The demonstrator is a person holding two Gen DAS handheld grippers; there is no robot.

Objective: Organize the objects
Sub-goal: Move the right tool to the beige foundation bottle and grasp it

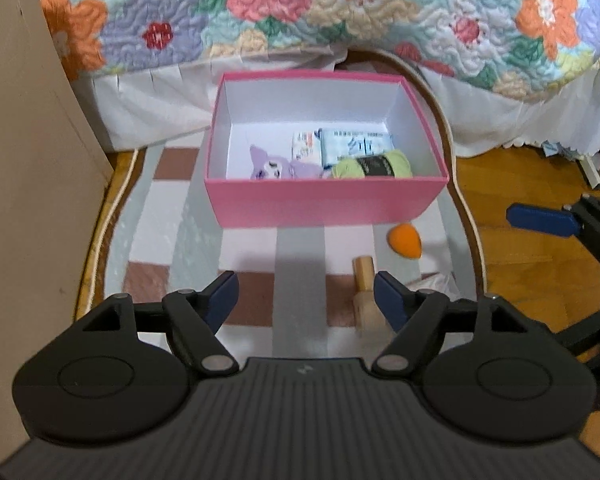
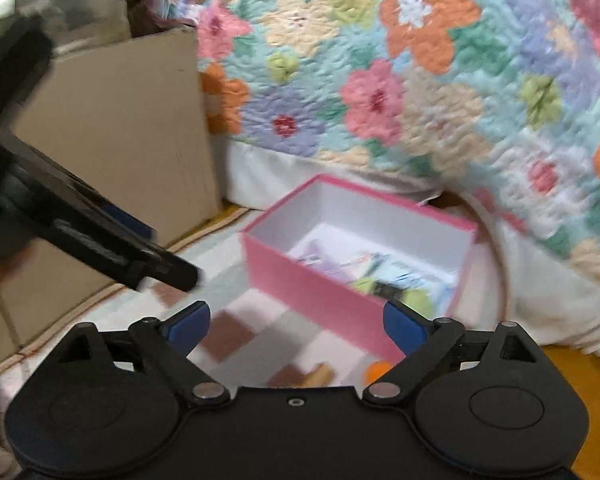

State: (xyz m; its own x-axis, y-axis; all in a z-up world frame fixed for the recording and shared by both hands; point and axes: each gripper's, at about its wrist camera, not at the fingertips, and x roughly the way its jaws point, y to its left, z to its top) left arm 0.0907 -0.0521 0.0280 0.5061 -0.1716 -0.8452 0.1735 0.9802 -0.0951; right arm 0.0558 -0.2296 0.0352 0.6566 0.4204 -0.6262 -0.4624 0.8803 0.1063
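Observation:
A pink box [image 1: 324, 204] with a white inside stands on a checked mat [image 1: 300, 248]. In it lie a purple plush toy [image 1: 272, 166], a small white packet [image 1: 306, 148], a pale blue packet [image 1: 356, 144] and a green yarn ball [image 1: 374, 164]. An orange egg-shaped sponge [image 1: 406, 240] and a wooden stamp-like piece [image 1: 364, 292] lie on the mat in front of the box. My left gripper [image 1: 304, 300] is open and empty above the mat. My right gripper [image 2: 296, 324] is open and empty, near the box [image 2: 320, 292], with the sponge [image 2: 376, 370] and wooden piece [image 2: 320, 374] just below it.
A bed with a flowered quilt [image 1: 340, 12] stands behind the box. A cardboard box [image 1: 24, 160] is on the left. Wooden floor [image 1: 520, 248] lies to the right of the mat. Crumpled white paper [image 1: 436, 282] lies by the wooden piece.

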